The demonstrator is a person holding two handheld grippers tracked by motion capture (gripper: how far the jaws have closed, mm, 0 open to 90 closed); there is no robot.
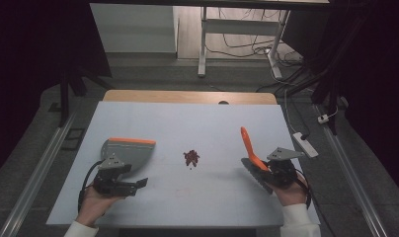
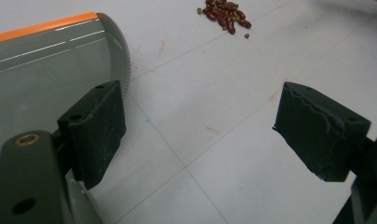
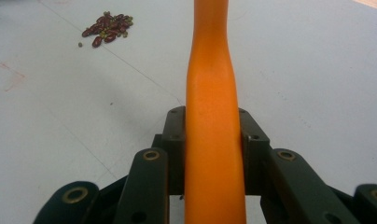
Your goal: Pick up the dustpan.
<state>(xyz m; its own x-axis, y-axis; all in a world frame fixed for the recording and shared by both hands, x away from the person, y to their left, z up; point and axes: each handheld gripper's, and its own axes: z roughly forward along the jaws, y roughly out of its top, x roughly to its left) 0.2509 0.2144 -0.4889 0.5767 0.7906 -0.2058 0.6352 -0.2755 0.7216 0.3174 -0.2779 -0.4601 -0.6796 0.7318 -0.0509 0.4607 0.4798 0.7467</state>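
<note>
My right gripper (image 1: 259,170) is clamped on the orange brush handle (image 3: 212,116). My left gripper (image 1: 136,183) hangs with jaws wide, nothing between them, just beside the grey dustpan (image 1: 128,153). The beans (image 1: 191,157) lie midway on the table (image 1: 197,123).

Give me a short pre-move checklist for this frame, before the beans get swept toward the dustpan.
1. Right gripper clamped on the orange brush handle: ok, jaws pressed on both sides of it.
2. Left gripper gripping the dustpan: not ok, jaws stand wide open with bare table between them; one jaw is beside the pan's edge.
3. Bean pile gathered in one spot: ok, with a few strays beside it.
4. Pile lies between dustpan and brush: ok.
5. Dustpan's orange lip facing the beans: not ok, it faces the far side of the table.
6. Brush bristles touching the table: cannot tell.
</note>
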